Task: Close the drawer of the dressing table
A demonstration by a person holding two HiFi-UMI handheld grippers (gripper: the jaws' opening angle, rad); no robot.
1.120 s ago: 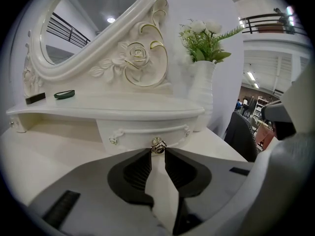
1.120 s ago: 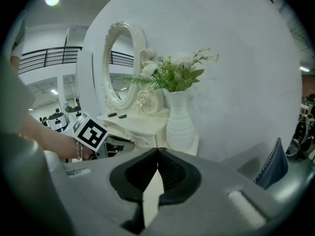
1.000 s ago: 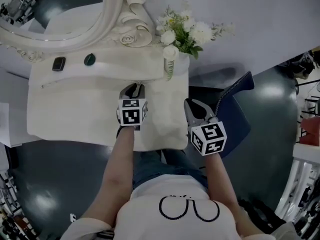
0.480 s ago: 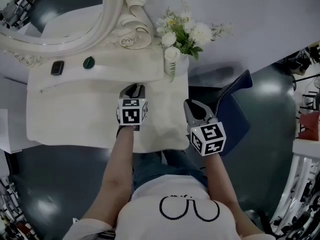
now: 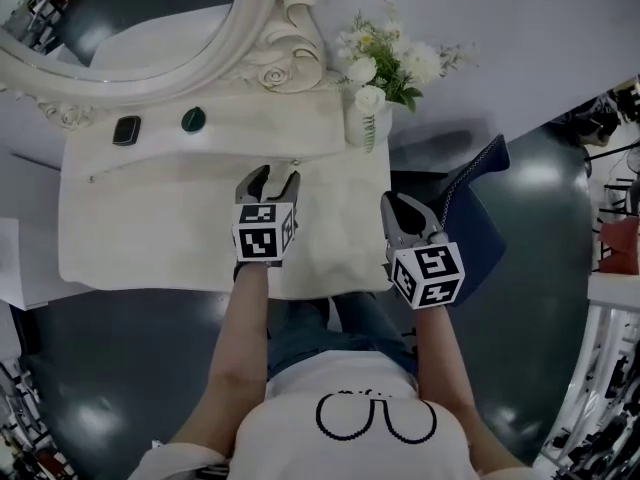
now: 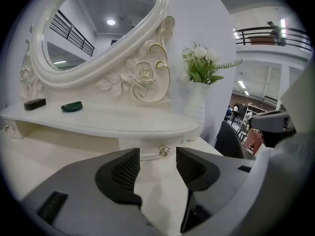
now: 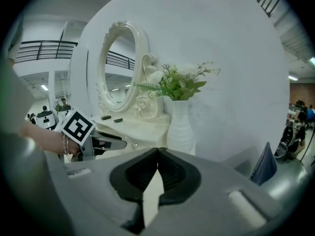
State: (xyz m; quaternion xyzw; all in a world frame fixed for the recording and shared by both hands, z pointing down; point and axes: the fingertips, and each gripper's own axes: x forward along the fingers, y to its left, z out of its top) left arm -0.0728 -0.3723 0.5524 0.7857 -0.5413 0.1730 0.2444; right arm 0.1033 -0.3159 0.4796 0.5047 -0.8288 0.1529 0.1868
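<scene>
The drawer knob point(image 6: 164, 151) lies dead ahead, just beyond the left gripper point(image 6: 157, 167), whose jaws are opening wide on nothing; the right gripper point(image 7: 157, 168), pinched shut and empty, sits farther right

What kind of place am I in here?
Likely a staged bedroom corner inside a big hall: a white dressing table, oval mirror and flower vase, with a balcony railing beyond.

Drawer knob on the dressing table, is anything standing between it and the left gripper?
Nothing visible. The left gripper has its jaws opening with nothing between them, and the drawer knob shows straight ahead through the gap, with only bare tabletop lying in front of it.
</scene>
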